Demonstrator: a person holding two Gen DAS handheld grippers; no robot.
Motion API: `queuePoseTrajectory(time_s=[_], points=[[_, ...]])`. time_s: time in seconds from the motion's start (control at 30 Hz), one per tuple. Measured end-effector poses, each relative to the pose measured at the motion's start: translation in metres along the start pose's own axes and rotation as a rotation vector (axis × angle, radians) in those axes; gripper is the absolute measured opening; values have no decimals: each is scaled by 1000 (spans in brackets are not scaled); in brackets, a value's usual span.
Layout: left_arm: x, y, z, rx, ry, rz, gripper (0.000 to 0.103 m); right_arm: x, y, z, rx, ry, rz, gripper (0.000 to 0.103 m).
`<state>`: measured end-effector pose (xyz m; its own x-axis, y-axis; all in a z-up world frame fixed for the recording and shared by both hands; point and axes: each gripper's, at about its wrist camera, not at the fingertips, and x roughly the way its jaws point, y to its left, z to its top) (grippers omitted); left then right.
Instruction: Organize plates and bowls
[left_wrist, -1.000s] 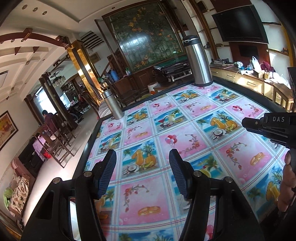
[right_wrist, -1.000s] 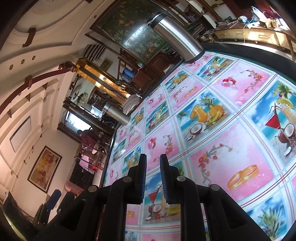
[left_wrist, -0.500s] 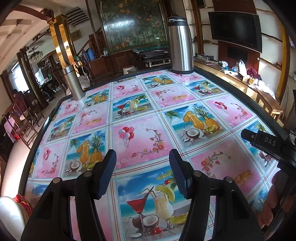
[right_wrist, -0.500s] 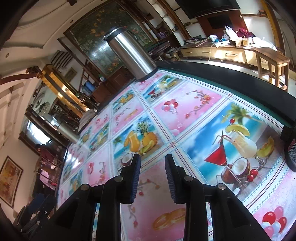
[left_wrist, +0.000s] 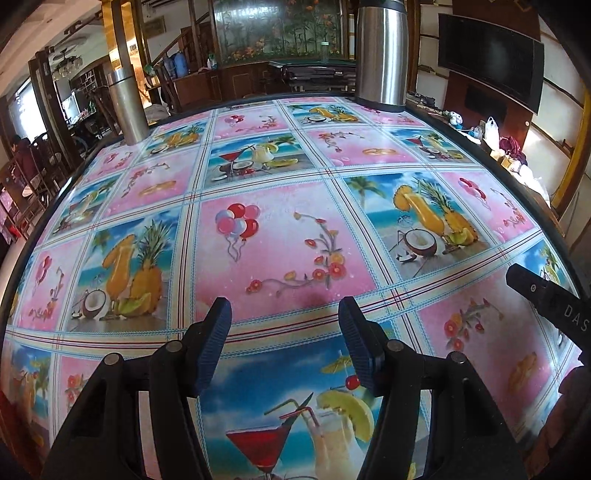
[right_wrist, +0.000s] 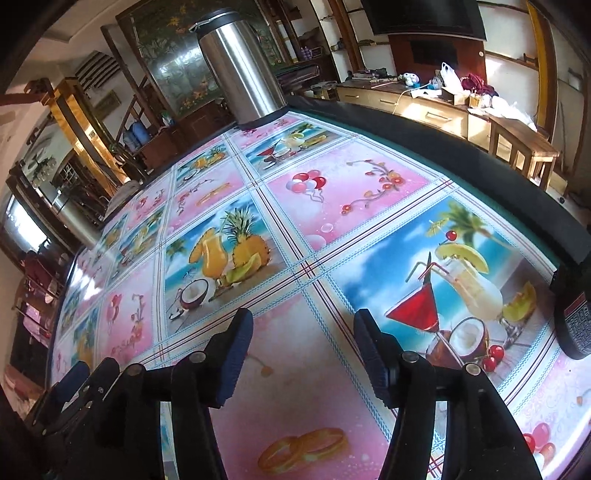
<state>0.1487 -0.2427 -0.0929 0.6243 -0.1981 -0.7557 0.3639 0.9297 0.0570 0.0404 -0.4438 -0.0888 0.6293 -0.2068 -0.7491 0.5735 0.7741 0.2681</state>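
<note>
No plate or bowl shows in either view. My left gripper (left_wrist: 284, 310) is open over the picture-printed tablecloth (left_wrist: 280, 240), with only cloth between its blue-padded fingers. My right gripper (right_wrist: 303, 321) hangs low over the same cloth (right_wrist: 306, 387); its jaws are opening and nothing is between them. The right gripper's black body (left_wrist: 546, 299) juts in at the right edge of the left wrist view, with a hand (left_wrist: 576, 384) below it. In the right wrist view the left gripper's blue-tipped fingers (right_wrist: 70, 380) show at the lower left.
A tall steel flask (left_wrist: 380, 55) (right_wrist: 240, 62) stands at the table's far edge, and a smaller steel flask (left_wrist: 127, 107) (right_wrist: 74, 218) at the far left corner. A black device (right_wrist: 576, 317) lies at the right edge. Chairs and wooden furniture surround the table.
The right gripper's jaws have gone from nearly shut to wide apart. Both grippers have sunk and tipped down toward the table. A white plate edge seen at the left view's lower left has left the frame.
</note>
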Motion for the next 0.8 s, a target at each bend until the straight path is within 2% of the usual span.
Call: queuePoseTrajectory(time_s=[0.1, 0.17, 0.23, 0.3, 0.33, 0.43, 0.57, 0.8], points=[[9, 3, -3, -14, 32, -31, 62, 3, 4, 0, -25, -11, -42, 69], [8, 5, -3, -28, 24, -34, 70, 6, 7, -1, -50, -21, -97, 74], [10, 7, -3, -35, 39, -45, 73, 8, 9, -1, -69, -15, -136, 81], [14, 7, -3, -38, 56, -28, 89, 10, 8, 0, -71, -7, -153, 89], [15, 8, -3, -41, 62, -29, 91, 12, 7, 1, -66, 1, -173, 97], [20, 10, -3, -50, 85, -23, 103, 17, 7, 2, -72, 23, -211, 103], [20, 10, -3, -50, 85, -23, 103, 22, 13, 1, -110, 43, -260, 103], [20, 10, -3, -50, 85, -23, 103, 23, 11, 1, -110, 44, -261, 103]])
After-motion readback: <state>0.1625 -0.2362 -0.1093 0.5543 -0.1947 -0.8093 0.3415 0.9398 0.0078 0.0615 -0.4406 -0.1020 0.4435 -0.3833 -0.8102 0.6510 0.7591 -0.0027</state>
